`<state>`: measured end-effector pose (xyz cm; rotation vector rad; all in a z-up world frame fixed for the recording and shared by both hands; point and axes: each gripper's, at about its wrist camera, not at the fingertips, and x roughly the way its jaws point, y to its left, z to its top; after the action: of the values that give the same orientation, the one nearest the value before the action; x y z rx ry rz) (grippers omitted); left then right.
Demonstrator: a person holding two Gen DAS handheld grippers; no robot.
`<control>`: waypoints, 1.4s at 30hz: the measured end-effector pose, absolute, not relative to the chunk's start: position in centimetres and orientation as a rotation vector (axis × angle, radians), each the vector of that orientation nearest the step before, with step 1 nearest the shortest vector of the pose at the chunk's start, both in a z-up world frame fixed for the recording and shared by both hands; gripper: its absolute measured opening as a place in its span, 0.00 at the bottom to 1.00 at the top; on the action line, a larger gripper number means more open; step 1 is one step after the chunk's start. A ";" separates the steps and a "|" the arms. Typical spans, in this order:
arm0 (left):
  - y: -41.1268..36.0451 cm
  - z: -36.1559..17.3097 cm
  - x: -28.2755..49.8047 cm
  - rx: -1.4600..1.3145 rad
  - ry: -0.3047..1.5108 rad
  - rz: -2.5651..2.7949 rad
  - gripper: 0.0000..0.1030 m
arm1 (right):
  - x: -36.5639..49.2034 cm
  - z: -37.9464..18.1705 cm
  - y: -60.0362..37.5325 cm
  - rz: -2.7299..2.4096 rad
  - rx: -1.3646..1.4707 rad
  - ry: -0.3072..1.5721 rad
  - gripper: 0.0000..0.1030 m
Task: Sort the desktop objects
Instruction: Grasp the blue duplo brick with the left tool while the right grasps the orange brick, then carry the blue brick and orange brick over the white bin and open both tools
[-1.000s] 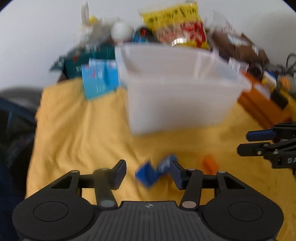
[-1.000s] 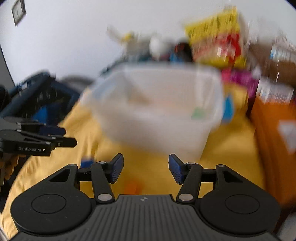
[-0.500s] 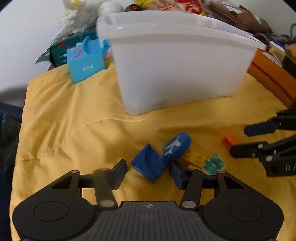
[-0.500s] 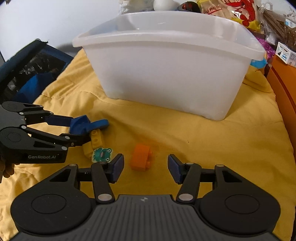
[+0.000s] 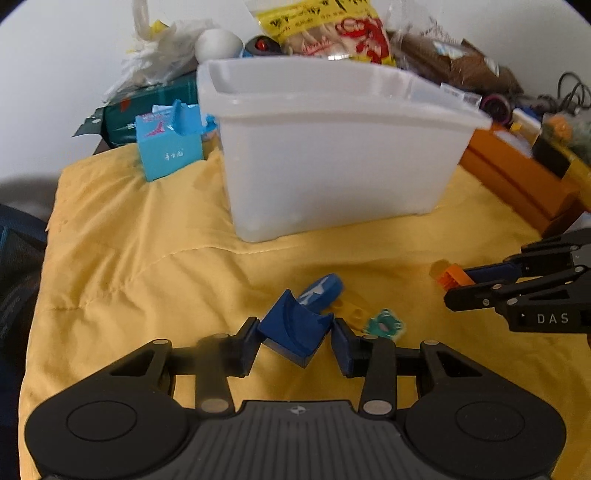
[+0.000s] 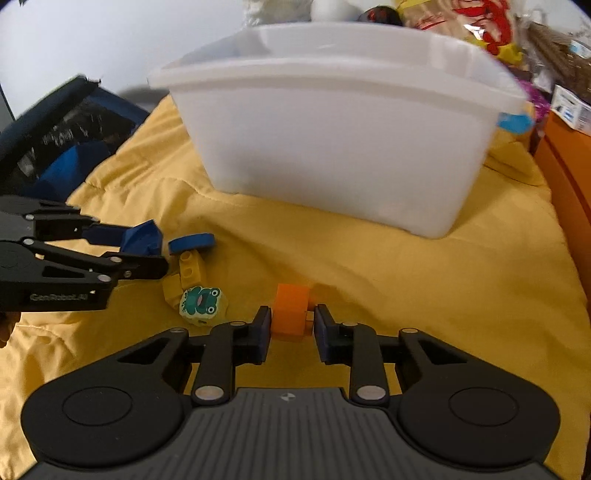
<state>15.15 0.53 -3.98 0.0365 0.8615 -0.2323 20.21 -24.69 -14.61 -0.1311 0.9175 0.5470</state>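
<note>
My left gripper (image 5: 295, 341) is shut on a dark blue curved block (image 5: 293, 330), also seen in the right wrist view (image 6: 142, 238). My right gripper (image 6: 290, 326) is shut on an orange block (image 6: 290, 310), also seen in the left wrist view (image 5: 448, 277). On the yellow cloth (image 6: 406, 288) between them lie a blue oval piece (image 6: 192, 242), a yellow brick (image 6: 184, 277) and a green frog tile (image 6: 199, 301). A large white plastic bin (image 6: 340, 147) stands just behind.
A light blue carton (image 5: 168, 146) stands left of the bin. Snack bags (image 5: 325, 27) and clutter pile behind it. An orange box (image 5: 517, 181) lies to the right. A dark bag (image 6: 55, 133) sits off the cloth's left edge.
Both grippers moved forward and closed: the left onto the dark blue block, the right onto the orange block. Both were open half a second ago.
</note>
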 end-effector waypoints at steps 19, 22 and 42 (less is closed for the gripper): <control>-1.0 5.8 15.4 -0.096 0.757 -0.256 0.44 | 19.0 -5.3 -30.7 0.529 0.031 0.759 0.27; -1.4 7.7 17.0 -0.071 0.740 -0.250 0.44 | 20.7 -3.0 -31.0 0.520 0.049 0.731 0.27; -2.8 14.5 27.4 -0.041 0.721 -0.217 0.44 | 31.2 3.4 -29.8 0.493 0.045 0.729 0.27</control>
<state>27.42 -2.82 14.47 -0.0409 0.7206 -0.2168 31.17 -29.85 3.44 0.0446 0.7289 0.4934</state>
